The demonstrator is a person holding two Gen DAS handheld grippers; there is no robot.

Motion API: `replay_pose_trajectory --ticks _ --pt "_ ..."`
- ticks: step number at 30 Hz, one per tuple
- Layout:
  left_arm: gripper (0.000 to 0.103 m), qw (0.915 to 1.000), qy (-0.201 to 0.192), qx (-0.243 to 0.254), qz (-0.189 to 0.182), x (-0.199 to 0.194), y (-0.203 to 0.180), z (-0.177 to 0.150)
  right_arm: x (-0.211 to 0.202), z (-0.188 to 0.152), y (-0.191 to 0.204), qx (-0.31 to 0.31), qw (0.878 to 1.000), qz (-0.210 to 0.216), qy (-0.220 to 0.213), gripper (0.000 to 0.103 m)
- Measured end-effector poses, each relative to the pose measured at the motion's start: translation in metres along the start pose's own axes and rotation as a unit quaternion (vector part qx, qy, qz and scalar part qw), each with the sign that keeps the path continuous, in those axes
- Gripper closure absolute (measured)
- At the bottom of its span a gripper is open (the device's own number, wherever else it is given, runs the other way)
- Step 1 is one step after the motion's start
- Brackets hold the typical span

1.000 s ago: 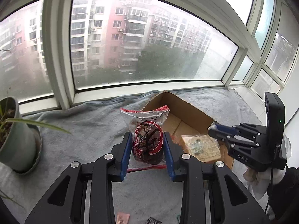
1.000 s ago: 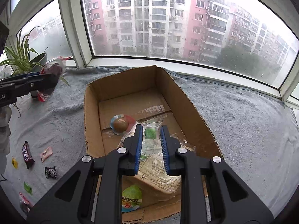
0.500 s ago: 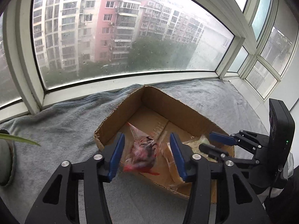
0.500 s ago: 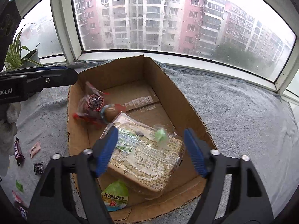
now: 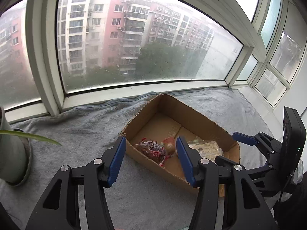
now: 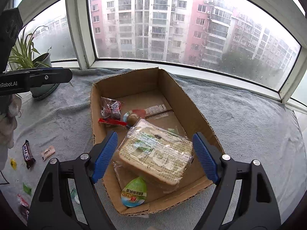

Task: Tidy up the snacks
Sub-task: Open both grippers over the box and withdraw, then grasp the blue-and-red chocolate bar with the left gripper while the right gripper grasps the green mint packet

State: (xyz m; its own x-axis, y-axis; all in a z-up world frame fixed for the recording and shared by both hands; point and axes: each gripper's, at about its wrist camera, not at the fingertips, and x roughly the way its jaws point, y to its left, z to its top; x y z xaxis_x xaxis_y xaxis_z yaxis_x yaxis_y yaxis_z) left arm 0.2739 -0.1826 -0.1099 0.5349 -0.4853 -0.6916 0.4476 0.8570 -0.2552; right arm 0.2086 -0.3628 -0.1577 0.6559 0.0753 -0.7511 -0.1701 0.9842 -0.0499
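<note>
Right gripper (image 6: 153,157): fingers spread wide and released, having just been opening. The wrapped sandwich pack (image 6: 155,155) lies between them but untouched, resting in the near half of the cardboard box (image 6: 193,113). Just below the fingers, at the box's near wall, sits a green-lidded jelly cup (image 6: 133,194).

Left gripper (image 5: 151,160): fingers parted and empty, having likewise just been opening. Beyond their tips, inside the box (image 5: 199,117), lies the red-trimmed snack bag (image 5: 151,149), clear of both pads. In the right wrist view this same bag (image 6: 110,109) lies against the box's left wall, with a small round sweet (image 6: 132,117) just beside it.

Outside the box, left of the right gripper's fingers, several small wrapped sweets are scattered on the grey blanket (image 6: 239,126): a dark bar (image 6: 28,154), a pink wrapper (image 6: 48,152), and green and yellow pieces nearer the lower edge. Farther off to the left stands a potted plant (image 6: 41,71) by the window.

Judgement: both drops into the box appear complete; the step in hand is release and withdrawal. The task is part done, since loose sweets remain outside. The next move calls for lifting a gripper clear of the box walls, reaching to the scattered sweets, and pinching narrowly, as they lie flat on soft cloth.
</note>
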Motion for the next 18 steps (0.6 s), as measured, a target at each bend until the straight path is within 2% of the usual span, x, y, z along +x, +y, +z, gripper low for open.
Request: replay_pose_trajectory --ticks 9,18 --pt "0.049 0.9998 -0.010 -0.008 0.014 -0.050 0.028 -0.021 -0.042 -0.014 0.023 0.006 0.999 0.039 -0.025 0.020" --pt "0.049 0.9983 -0.002 -0.045 0.038 -0.101 0.068 -0.072 -0.065 -0.040 0.058 -0.017 0.995 0.095 -0.019 0.020"
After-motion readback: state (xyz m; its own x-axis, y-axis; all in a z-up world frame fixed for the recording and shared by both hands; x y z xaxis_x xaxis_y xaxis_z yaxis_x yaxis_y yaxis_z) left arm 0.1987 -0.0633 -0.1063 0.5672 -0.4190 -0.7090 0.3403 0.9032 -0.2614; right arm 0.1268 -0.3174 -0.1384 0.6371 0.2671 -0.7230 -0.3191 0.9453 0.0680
